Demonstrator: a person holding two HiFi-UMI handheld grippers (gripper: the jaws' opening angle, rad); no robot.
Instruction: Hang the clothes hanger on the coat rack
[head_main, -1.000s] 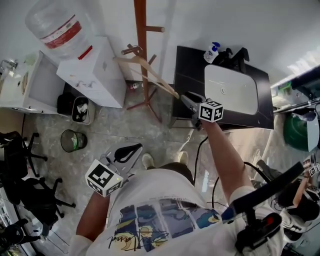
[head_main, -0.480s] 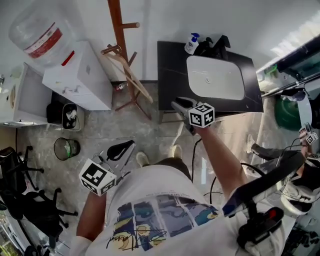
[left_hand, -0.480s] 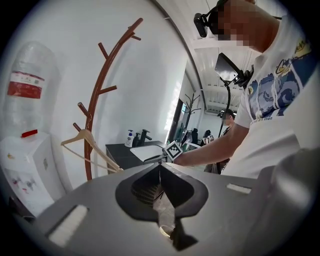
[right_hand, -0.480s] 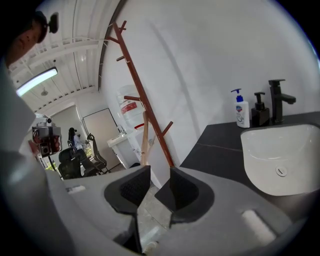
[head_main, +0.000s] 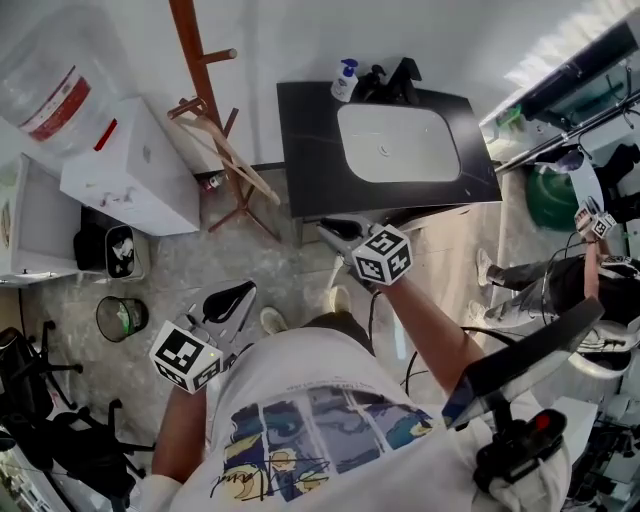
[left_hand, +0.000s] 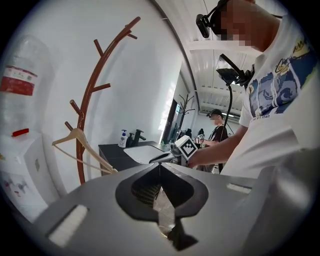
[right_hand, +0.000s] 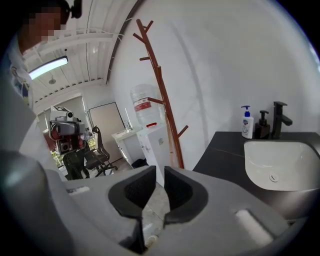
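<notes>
Finding: the clothes hanger (head_main: 228, 155) is off both grippers. It appears to hang by its hook from a low peg of the coat rack (head_main: 190, 50), beside the water dispenser (head_main: 120, 160). The exact seat of the hook on the peg cannot be made out.

Bearing, head view: the hanger lies at about 10 o'clock from the right gripper (head_main: 333, 229) and at about 12 o'clock from the left gripper (head_main: 238, 292). Its long axis runs from 10 o'clock, at the hook end against the rack pole, down to 4 o'clock, where the free end points toward the sink counter (head_main: 300, 150). The right gripper is the nearer of the two. It is near that free end but apart from it. The left gripper is well apart, held low by the person's body.

Gripper state:
- **Right gripper** (right_hand: 159, 172): its jaws have just been closing. A narrow gap remains, with only floor showing between the pads.
- **Left gripper** (left_hand: 159, 167): its tips meet, and it holds nothing.

From the left gripper view, the hanger (left_hand: 92, 149) sits at 10 o'clock against the rack's curved pole (left_hand: 82, 125), tilted, with one arm sloping down toward the counter.

Assessment: with the hanger on the rack and both grippers empty, the hanging looks done. Any further move would depend on the hook staying seated, so a re-grip would best come from the right side, at the free end.
</notes>
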